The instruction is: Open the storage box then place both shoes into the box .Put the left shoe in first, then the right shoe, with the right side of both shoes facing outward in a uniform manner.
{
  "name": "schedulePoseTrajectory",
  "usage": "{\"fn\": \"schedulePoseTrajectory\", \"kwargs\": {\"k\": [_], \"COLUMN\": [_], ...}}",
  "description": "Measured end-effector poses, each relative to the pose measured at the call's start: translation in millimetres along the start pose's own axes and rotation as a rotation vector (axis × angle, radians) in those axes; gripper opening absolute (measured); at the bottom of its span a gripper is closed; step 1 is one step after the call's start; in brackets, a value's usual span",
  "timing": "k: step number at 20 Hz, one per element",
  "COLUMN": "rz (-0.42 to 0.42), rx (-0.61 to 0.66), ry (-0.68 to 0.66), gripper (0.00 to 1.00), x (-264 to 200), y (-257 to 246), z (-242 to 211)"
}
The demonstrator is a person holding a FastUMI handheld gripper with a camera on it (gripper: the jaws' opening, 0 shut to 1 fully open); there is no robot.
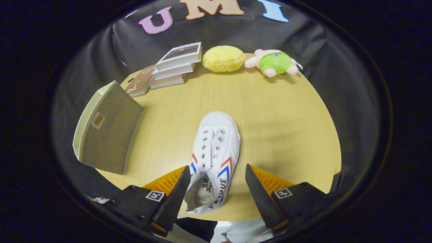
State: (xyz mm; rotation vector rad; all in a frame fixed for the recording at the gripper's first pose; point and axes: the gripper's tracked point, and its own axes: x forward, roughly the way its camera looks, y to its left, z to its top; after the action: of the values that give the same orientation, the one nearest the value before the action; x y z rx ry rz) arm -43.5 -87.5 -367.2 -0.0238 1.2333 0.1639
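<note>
Right now my tool (216, 184) has its fingers spread wide apart, straddling the heel of the white shoe (214, 158) without clamping it; the left finger seems to touch the heel's edge, the right stands clear. I judge they are set this way to close across the heel opening. The shoe lies on the surface (270, 111), toe pointing away from me. Left of the shoe stands the storage box (106, 130), well apart, apparently unopened.
</note>
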Motion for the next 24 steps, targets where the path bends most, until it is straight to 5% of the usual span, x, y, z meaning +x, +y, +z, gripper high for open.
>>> {"fn": "schedulePoseTrajectory", "kwargs": {"k": [8,13,19,20,24], "rz": [-0.012,0.055,0.028,0.031,-0.007], "rx": [-0.055,-0.024,0.032,0.048,0.115], "ry": [0.108,0.14,0.158,0.166,0.115], "gripper": [0.96,0.48,0.36,0.19,0.09], "x": [28,31,25,32,32], "y": [-16,-3,-6,-3,-13], "z": [-25,-28,-25,-29,-21]}}
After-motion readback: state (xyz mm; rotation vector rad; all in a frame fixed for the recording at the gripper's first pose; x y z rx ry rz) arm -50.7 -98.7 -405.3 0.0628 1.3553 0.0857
